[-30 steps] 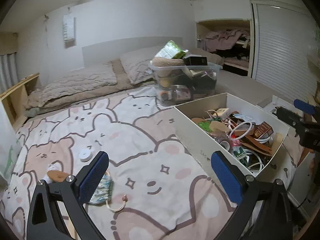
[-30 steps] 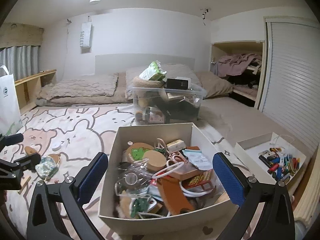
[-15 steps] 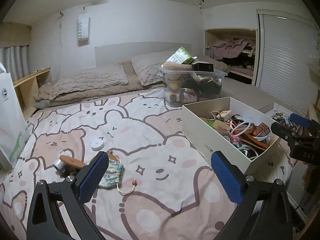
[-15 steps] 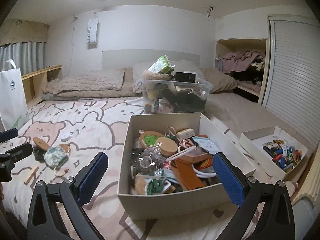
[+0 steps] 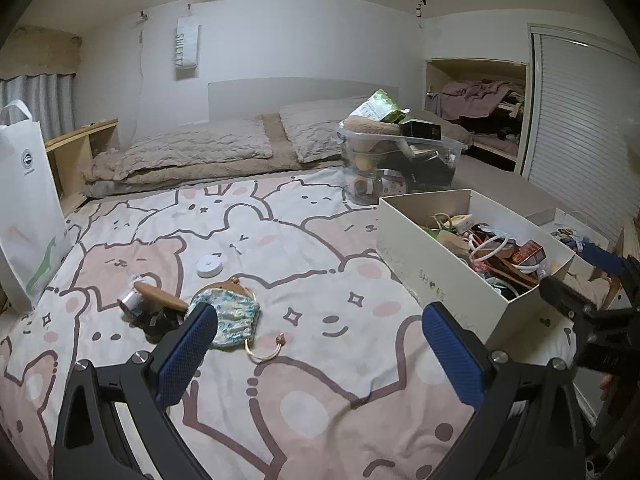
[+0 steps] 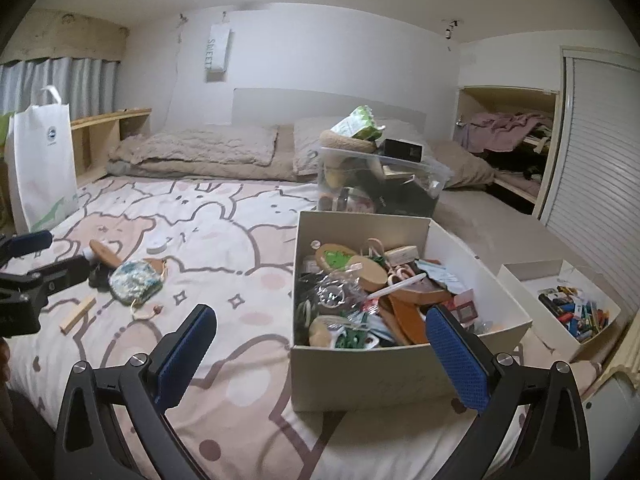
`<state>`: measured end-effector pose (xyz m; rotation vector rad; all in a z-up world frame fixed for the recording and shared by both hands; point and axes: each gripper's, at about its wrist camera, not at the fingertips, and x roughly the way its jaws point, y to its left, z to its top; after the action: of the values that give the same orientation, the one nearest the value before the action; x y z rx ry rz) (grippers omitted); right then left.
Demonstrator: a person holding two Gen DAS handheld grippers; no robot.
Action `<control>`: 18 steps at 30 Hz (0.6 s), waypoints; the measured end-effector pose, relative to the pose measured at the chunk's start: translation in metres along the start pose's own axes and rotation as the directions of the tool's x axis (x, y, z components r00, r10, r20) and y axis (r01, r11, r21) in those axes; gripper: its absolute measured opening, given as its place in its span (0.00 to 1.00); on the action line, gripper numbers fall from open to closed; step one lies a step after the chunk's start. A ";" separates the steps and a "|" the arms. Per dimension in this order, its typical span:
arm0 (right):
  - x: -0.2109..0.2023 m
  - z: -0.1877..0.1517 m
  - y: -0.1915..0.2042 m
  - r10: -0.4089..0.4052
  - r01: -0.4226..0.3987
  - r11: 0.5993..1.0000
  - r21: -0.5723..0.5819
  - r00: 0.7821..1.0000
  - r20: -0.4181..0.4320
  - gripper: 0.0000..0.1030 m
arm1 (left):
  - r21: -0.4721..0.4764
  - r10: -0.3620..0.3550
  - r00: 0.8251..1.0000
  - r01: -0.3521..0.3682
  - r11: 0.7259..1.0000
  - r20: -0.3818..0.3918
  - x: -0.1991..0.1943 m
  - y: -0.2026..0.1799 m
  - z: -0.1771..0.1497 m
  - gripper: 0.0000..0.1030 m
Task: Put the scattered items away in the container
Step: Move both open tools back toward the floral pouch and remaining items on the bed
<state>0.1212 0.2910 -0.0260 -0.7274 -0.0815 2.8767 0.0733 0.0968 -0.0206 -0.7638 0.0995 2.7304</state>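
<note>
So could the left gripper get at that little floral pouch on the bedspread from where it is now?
Probably yes. The left gripper is open and empty, and the floral pouch lies on the bedspread just beyond its left finger. Nothing lies over it; a wooden-handled brush sits close beside it, so a careful approach helps.

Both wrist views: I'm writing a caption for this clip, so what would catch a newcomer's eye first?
Probably the white cardboard box on the bed, heaped with odds and ends. Left of it on the bear-print bedspread lie a floral pouch, a wooden-handled brush and a white disc. Both the left gripper and right gripper are open and empty.
</note>
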 end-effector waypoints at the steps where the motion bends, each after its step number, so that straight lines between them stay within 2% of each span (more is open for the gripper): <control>1: 0.000 -0.002 0.002 -0.002 0.002 1.000 -0.005 1.000 0.001 1.00 | -0.001 0.008 1.000 -0.008 1.000 -0.003 0.000 0.000 -0.002 1.00; 8: 0.005 -0.014 0.007 -0.014 0.013 1.000 -0.026 0.999 -0.030 1.00 | -0.001 0.037 0.999 -0.037 0.999 -0.015 -0.003 0.001 -0.011 1.00; 18: 0.004 -0.015 0.001 -0.024 0.024 1.000 -0.003 0.999 -0.027 1.00 | -0.001 0.049 0.999 -0.049 0.999 -0.010 -0.006 0.002 -0.017 1.00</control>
<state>0.1254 0.2911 -0.0414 -0.7600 -0.0902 2.8436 0.0863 0.0908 -0.0324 -0.7851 0.1203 2.7731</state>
